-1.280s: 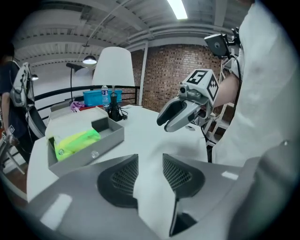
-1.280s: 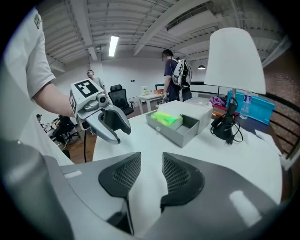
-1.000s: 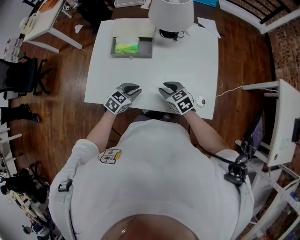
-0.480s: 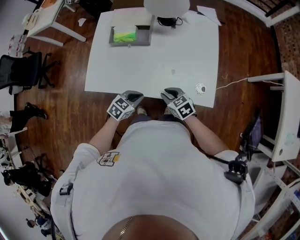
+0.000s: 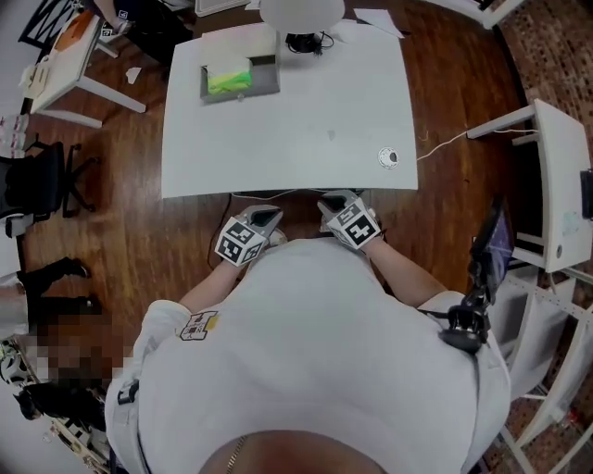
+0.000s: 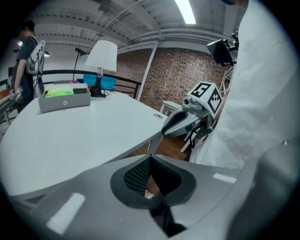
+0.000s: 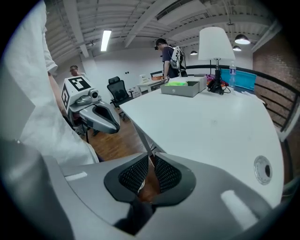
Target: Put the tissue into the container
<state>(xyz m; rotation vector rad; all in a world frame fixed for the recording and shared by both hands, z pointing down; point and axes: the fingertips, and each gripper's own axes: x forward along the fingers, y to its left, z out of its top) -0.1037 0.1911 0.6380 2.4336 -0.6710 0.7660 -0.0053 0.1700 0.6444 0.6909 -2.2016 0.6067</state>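
Observation:
The grey open container (image 5: pixel 264 79) stands at the far left of the white table (image 5: pixel 296 139), with a bright green tissue (image 5: pixel 227 83) lying in it. Both grippers hang off the table's near edge, close to my body. My left gripper (image 5: pixel 263 217) is shut and holds nothing. The jaws of my right gripper (image 5: pixel 335 198) are closing, with a narrow gap and nothing between them. From the left gripper (image 6: pixel 149 160) view the container (image 6: pixel 64 99) is far off; from the right gripper (image 7: pixel 151 161) view the container (image 7: pixel 183 88) is equally distant.
A white lamp (image 5: pixel 301 11) stands at the table's far edge beside the container. A round cable grommet (image 5: pixel 388 158) sits near the table's right front corner. A white side table (image 5: pixel 561 185) is at the right, and an office chair (image 5: pixel 28 180) and a person (image 7: pixel 168 58) are around the room.
Both grippers have drawn back from over the table's front edge to my body, and the view has shifted back. The right jaws have narrowed.

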